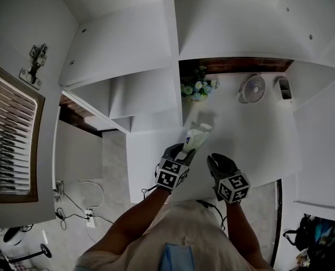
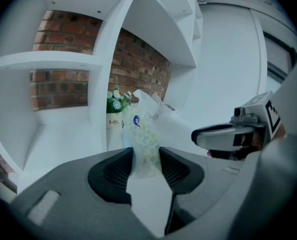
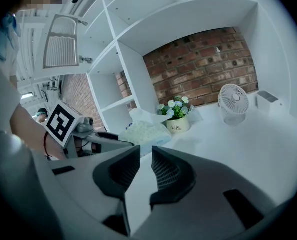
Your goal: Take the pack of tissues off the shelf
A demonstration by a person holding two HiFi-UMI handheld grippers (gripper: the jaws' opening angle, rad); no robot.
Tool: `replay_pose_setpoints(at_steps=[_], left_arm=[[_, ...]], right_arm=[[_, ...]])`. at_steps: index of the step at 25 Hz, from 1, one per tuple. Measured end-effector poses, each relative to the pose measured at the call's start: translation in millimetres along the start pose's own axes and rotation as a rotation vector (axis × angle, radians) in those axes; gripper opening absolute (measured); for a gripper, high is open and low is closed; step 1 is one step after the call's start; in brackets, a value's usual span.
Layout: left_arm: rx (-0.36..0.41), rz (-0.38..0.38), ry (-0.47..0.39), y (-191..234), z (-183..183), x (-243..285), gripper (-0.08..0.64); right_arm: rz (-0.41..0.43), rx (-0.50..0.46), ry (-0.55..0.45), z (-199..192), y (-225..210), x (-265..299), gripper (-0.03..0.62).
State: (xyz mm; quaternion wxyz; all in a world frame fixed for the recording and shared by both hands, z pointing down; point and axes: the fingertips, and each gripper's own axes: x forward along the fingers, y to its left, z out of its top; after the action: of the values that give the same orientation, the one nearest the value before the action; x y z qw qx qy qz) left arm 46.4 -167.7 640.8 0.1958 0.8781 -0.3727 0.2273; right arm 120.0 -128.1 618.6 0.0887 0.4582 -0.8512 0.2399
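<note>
The pack of tissues (image 1: 194,138) is a soft clear-wrapped pack with a pale dotted print and a blue mark. My left gripper (image 1: 185,150) is shut on its near end, and it sticks out past the jaws over the white shelf (image 1: 258,140). In the left gripper view the pack (image 2: 144,139) stands pinched between the two dark pads of the left gripper (image 2: 146,161). My right gripper (image 1: 215,161) hovers just to the right, jaws a narrow gap apart with nothing between them. In the right gripper view the right gripper (image 3: 146,159) points toward the pack (image 3: 144,132), a short way off.
A small pot of flowers (image 1: 197,89) stands at the back of the shelf against the brick wall. A white desk fan (image 1: 252,87) and a small white box (image 1: 284,88) stand to its right. White shelf dividers (image 1: 128,89) rise on the left.
</note>
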Motion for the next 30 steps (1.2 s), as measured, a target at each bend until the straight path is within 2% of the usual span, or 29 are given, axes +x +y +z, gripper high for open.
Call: replay_pose_setpoints(at_steps=[9,16,30], left_arm=[[-0.040,-0.004,0.078,2.7,-36.1,26.5,0.175],[-0.055,0.003,0.109,5.3,-50.3,37.9,0.175],[-0.077,-0.002,0.119,3.1,-63.4,48.4,0.190]], right_arm=[[0.020,0.009,0.025,-27.4,-8.1,17.5,0.078],[0.026,0.017,0.040,-35.8,-6.6,24.4,0.078],[0.024,0.043,0.045,-39.3,-8.9,24.7,0.078]])
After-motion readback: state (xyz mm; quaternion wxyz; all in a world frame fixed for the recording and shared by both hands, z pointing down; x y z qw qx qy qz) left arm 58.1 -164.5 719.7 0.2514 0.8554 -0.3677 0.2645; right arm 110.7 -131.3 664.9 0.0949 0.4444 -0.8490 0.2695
